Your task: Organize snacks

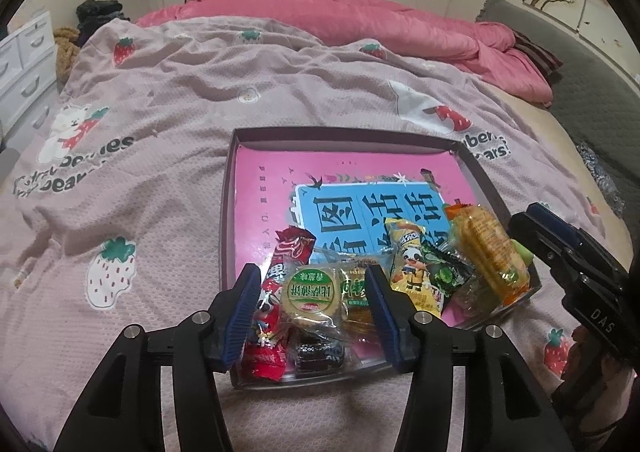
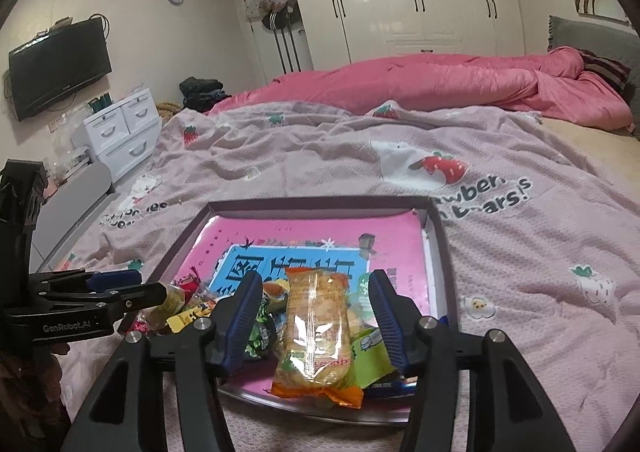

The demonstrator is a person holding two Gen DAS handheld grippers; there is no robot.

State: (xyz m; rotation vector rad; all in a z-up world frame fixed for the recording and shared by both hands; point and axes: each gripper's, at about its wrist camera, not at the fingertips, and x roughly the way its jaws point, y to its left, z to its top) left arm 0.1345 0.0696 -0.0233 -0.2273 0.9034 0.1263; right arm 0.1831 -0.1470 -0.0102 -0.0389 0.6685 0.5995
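Bed under a pale pink strawberry-print cotton blanket (image 1: 168,100) is carrying the whole scene; a rumpled deep pink quilt (image 2: 420,84) is lying across its far end. On the blanket, a shallow dark-walled cardboard box tray (image 1: 344,132) with a pink and blue printed sheet on its floor is holding the snacks, all crowding its near edge while the far half is lying bare. Left tongs (image 1: 314,300) are hanging released above a round clear-wrapped pastry with a green label (image 1: 310,292), pads clear of it on both sides; a red foil snack packet (image 1: 276,292) is lying just beside, a dark wrapped sweet (image 1: 320,354) below. Right tongs (image 2: 316,312) are likewise standing released, straddling a long clear packet of golden crackers with orange ends (image 2: 316,328) without pressing it. Judging progress: gathering into the tray looks largely done, no snacks showing loose on the blanket; the heap is looking unsorted, so spreading or grouping is probably remaining.
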